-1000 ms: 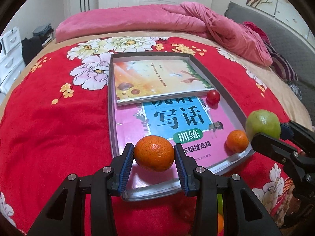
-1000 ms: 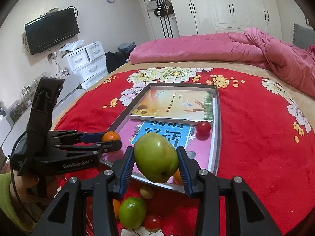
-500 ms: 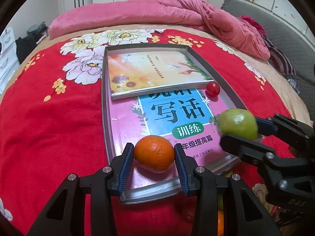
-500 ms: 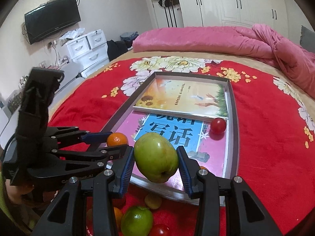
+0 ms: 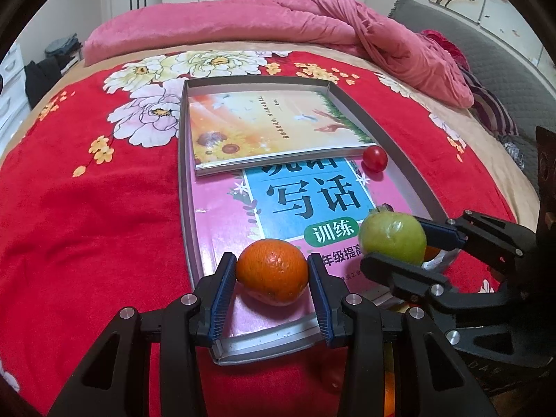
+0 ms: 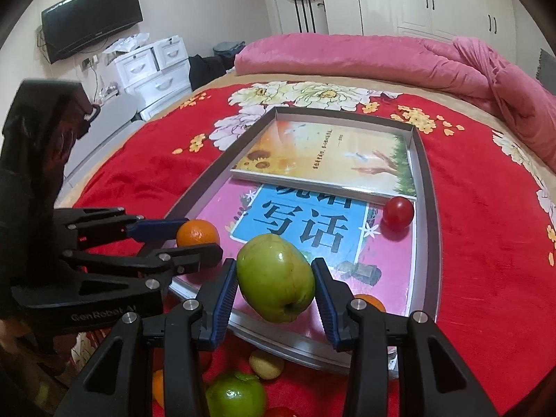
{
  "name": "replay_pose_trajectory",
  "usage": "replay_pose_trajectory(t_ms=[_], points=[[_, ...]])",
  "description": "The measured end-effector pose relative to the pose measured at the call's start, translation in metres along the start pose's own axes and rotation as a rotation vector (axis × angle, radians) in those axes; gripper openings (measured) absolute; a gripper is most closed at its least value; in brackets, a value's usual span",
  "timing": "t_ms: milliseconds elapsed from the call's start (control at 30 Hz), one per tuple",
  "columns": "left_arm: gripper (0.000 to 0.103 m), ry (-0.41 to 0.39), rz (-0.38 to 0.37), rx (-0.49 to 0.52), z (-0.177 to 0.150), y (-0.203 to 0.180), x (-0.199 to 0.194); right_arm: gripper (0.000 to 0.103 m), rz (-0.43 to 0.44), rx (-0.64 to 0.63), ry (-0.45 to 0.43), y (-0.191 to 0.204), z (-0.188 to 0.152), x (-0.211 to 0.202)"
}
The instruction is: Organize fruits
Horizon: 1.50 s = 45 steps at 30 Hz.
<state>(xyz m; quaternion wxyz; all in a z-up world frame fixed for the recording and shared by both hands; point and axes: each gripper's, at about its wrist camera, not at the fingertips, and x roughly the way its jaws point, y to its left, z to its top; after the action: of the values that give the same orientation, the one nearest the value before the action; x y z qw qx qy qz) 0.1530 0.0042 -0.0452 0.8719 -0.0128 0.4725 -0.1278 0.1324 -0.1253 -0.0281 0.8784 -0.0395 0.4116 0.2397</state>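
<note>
My left gripper (image 5: 272,274) is shut on an orange (image 5: 272,271), held just above the near left corner of the metal tray (image 5: 183,187). My right gripper (image 6: 276,278) is shut on a green apple (image 6: 276,278), held above the tray's near edge (image 6: 424,215); the apple also shows in the left wrist view (image 5: 392,238). The orange also shows in the right wrist view (image 6: 197,233). A red tomato (image 5: 375,159) and a small orange (image 6: 370,302) lie in the tray.
Two books lie in the tray: a sunflower-cover one (image 5: 271,128) on top of a pink one (image 5: 305,205). Loose fruit lies on the red bedspread below the tray: a green apple (image 6: 236,396) and a small yellowish fruit (image 6: 266,363). A pink duvet (image 5: 278,21) lies at the far side.
Both grippers have moved forward over the tray's near end with their fruit. The right gripper with the apple has come closer to the left one.
</note>
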Motion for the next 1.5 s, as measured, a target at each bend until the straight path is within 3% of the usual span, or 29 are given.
replay_pose_trajectory(t_ms=[733,1300,1500], points=[[0.043,0.005,-0.025,-0.004,-0.002,0.003,0.001,0.044,-0.061,-0.062,0.071,0.01,-0.006,0.017],[0.044,0.013,-0.04,-0.018,-0.001,0.003,0.005,0.044,-0.07,-0.035,0.083,0.012,-0.003,0.019],[0.044,0.011,-0.041,-0.02,-0.001,0.004,0.004,0.051,-0.085,-0.024,0.072,0.009,-0.003,0.012]])
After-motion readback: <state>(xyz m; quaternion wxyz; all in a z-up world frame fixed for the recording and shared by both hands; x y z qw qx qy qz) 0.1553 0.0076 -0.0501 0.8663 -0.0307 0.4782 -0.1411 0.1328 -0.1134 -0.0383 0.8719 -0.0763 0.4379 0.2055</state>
